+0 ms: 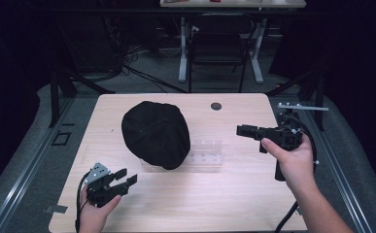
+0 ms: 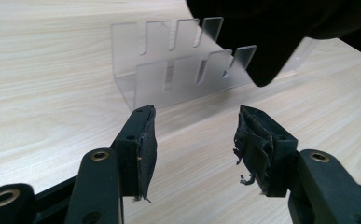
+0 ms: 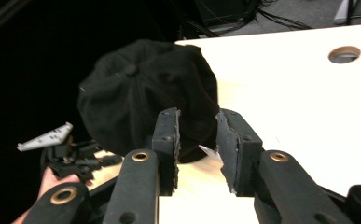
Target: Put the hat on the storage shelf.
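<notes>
Black padded jaws of the left gripper (image 2: 194, 140) rose from the bottom of its own view, spread wide with bare wood between them. Just beyond stood a clear acrylic slotted rack (image 2: 178, 65), its right end hidden under a black cap (image 2: 281, 32) cut off by the upper right corner. From above, the cap (image 1: 156, 133) lay at the centre of the wooden table (image 1: 234, 194), covering the rack's left part. At centre right, the right gripper (image 1: 246, 130) pointed toward the cap, jaws apart, nothing between them.
</notes>
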Tool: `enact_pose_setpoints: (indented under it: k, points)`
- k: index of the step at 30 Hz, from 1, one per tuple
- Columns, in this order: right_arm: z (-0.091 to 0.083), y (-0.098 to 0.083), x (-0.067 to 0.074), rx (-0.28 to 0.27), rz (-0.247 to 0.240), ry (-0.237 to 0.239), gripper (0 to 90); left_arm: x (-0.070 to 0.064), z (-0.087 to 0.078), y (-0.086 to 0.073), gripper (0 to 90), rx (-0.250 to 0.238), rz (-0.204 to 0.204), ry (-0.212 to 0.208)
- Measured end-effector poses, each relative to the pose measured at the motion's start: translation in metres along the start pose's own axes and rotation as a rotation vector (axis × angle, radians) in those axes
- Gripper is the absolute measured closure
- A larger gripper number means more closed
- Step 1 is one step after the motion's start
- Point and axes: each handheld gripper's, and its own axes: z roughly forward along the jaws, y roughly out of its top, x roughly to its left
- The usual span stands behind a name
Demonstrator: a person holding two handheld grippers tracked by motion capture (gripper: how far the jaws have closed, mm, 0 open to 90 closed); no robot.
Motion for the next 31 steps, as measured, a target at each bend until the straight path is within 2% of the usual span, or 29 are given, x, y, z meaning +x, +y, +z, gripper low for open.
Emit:
enact_pose_setpoints:
  k: [7,9,11,17,21,25,31]
  points:
    - [0.005,-0.019,-0.006,0.024,-0.024,-0.045,66.1,0.002,0.003,-0.007,47.6,0.017,0.013,0.007]
    - [0.005,-0.025,-0.007,0.002,-0.042,-0.059,66.0,0.002,0.004,-0.008,47.5,0.025,0.020,0.003]
    - [0.006,-0.031,-0.009,0.009,-0.034,-0.056,66.0,0.001,0.004,-0.009,47.6,0.024,0.022,0.003]
    - [0.009,-0.054,-0.016,0.004,-0.047,-0.099,65.9,0.002,0.005,-0.012,47.6,0.028,0.033,0.013]
    - [0.010,-0.070,-0.022,0.001,-0.064,-0.144,65.7,0.002,0.005,-0.013,47.2,0.027,0.032,0.013]
    - [0.010,-0.085,-0.027,-0.028,-0.091,-0.198,65.4,0.001,0.007,-0.014,47.1,0.030,0.033,0.014]
    - [0.012,-0.102,-0.039,-0.052,-0.114,-0.249,64.7,-0.002,0.008,-0.013,46.0,0.019,0.044,0.012]
